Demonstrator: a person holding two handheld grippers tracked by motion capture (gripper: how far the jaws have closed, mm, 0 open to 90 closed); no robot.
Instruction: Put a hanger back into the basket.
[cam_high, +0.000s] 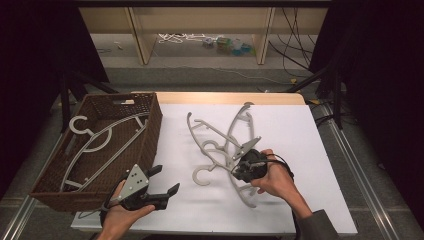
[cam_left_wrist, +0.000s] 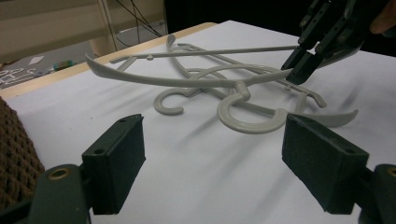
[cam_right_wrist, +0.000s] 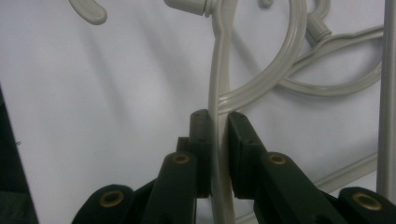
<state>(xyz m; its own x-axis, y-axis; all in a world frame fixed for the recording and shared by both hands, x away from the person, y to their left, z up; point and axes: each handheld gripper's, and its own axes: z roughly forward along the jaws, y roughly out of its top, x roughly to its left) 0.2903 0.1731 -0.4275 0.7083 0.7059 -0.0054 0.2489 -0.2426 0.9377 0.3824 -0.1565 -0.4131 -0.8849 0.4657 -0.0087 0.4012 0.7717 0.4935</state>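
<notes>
Right gripper (cam_high: 243, 161) clamps a pale grey plastic coat hanger (cam_right_wrist: 219, 100) from the tangle on the white desk (cam_high: 295, 130).

Its fingers (cam_right_wrist: 201, 140) are pinched nearly together on the hanger's thin arm, which runs straight up between the pads; in the left gripper view that hanger sits tilted, one end raised off the desk. Under it lies the pile of other grey hangers (cam_high: 220, 135), hooks crossing mid-desk. The left gripper (cam_high: 165, 181) hovers low at the near edge, fingers (cam_left_wrist: 116, 163) spread wide with nothing in them, just beside the brown woven basket (cam_high: 150, 125), where another grey hanger (cam_high: 92, 142) lies.
</notes>
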